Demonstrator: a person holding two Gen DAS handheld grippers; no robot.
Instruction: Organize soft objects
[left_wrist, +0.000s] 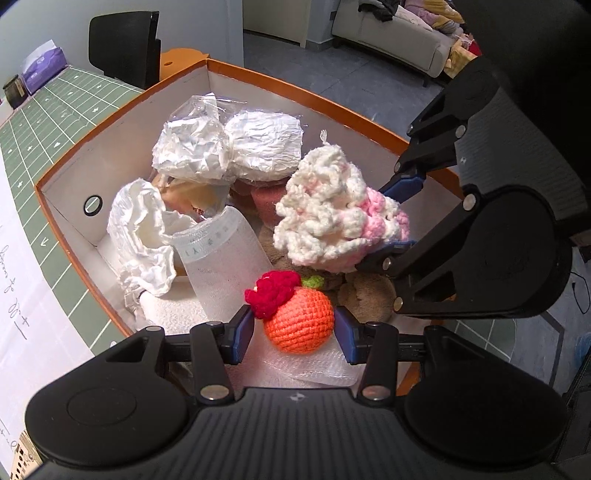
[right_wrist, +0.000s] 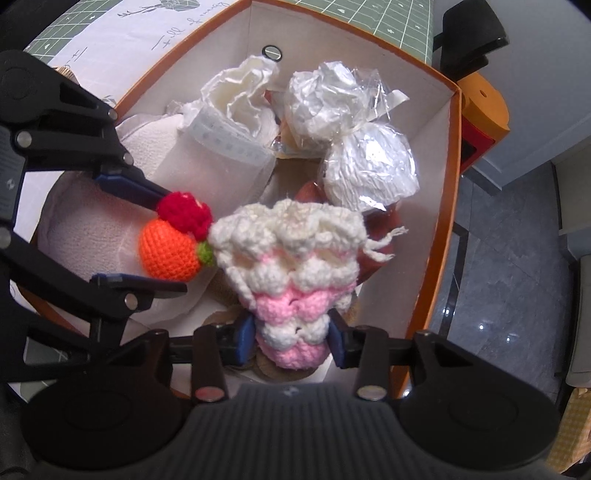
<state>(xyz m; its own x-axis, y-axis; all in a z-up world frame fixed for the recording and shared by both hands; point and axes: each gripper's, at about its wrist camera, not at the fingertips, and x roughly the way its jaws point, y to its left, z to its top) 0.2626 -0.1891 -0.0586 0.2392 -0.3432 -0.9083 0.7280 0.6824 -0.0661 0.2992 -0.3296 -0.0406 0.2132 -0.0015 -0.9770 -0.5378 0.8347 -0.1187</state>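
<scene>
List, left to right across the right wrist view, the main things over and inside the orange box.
Left gripper → orange crocheted ball with red flower → white and pink crocheted piece → crumpled white plastic-wrapped bundle → orange box's right wall.

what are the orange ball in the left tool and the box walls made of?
Round orange crocheted ball with a red flower: looks like acrylic or cotton yarn, matte; rows of stitches show plainly. Orange-rimmed white box: probably coated cardboard or stiff fabric board, with smooth flat walls, a thin edge and a metal-looking eyelet; the pictures do not settle which.
</scene>
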